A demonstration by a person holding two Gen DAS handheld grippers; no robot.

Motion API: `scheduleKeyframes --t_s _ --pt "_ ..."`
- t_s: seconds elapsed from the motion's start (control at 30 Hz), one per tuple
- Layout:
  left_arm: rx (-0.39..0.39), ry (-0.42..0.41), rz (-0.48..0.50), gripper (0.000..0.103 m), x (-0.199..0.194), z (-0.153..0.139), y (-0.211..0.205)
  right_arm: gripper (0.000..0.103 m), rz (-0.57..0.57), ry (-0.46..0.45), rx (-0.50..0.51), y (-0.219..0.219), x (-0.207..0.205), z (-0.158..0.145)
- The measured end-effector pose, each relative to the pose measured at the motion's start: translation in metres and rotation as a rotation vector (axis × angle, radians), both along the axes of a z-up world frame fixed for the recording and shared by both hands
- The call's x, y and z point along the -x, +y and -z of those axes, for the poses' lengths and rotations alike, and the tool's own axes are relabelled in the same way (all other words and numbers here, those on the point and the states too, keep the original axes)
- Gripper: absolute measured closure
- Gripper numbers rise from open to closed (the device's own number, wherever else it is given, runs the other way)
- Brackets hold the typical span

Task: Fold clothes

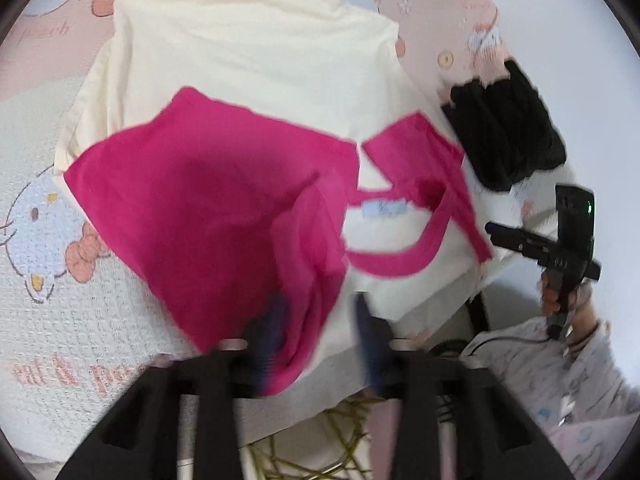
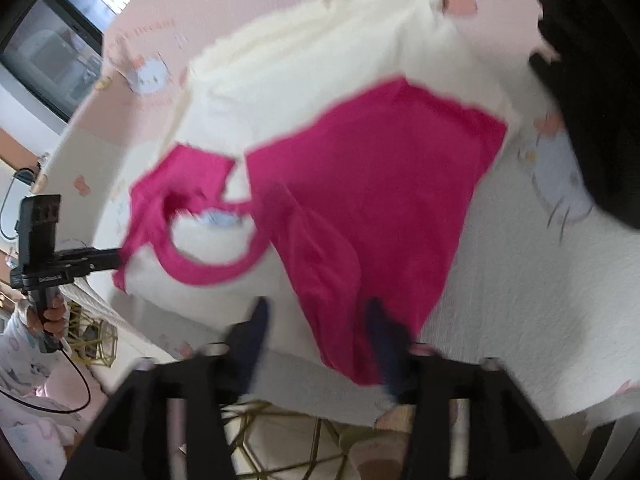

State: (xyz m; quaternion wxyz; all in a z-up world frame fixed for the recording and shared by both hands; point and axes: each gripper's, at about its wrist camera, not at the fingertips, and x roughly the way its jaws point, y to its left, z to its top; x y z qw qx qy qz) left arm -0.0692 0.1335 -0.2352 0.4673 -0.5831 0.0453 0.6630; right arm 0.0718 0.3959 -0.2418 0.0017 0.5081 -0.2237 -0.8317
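A cream and pink T-shirt [image 1: 256,92] lies on the bed. Its pink sleeves are folded in, and the pink collar ring [image 1: 400,236] is close to the bed's edge. The bed has a cartoon cat blanket [image 1: 44,240] on it. A black garment [image 1: 508,128] sits just beside the shirt.

The left gripper [image 1: 320,320] has its two fingers apart, with a bit of pink sleeve hanging between them. The pads do not look like they squeeze it. The right gripper [image 2: 320,336] is open too, and the pink cloth lies under it, not pinched.

I think the sleeve fold is done and the cloth is let go. To do it well, lift both tools straight away so the pink flaps do not get dragged. Then pinch the collar end at both corners and bring it over to the far hem, keeping the edges lined up.

The blanket has pink writing. I can read "peach" [image 1: 46,32]. The rest is too blurry. A small blue tag [image 1: 384,209] sits inside the collar, but I cannot read it.
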Motion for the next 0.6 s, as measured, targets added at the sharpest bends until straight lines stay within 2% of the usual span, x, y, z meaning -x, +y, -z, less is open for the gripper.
scheduleKeyframes --t_s 0.03,0.13,0.4,0.47,0.5,0.6 --pt "-0.026 -0.017 -0.012 0.022 0.004 -0.001 0.001 0.042 0.005 0.013 0.004 0.002 0.002 -0.003" --pt "-0.031 -0.031 -0.047 0.021 0.014 0.002 0.01 0.042 0.017 0.034 0.019 0.007 0.013 -0.009" --pt "-0.007 -0.037 -0.017 0.021 0.017 0.024 0.037 0.042 -0.003 0.007 0.018 0.008 0.036 0.005" --pt "-0.007 -0.035 -0.005 0.03 0.015 0.028 0.039 0.042 -0.017 0.002 0.007 0.005 0.04 0.012" --pt "-0.003 -0.03 0.004 0.043 0.014 0.03 0.039 0.042 -0.017 -0.002 -0.003 0.004 0.041 0.015" --pt "-0.016 -0.04 0.016 0.052 0.01 0.035 0.036 0.042 0.027 -0.011 0.011 0.004 0.041 0.025"
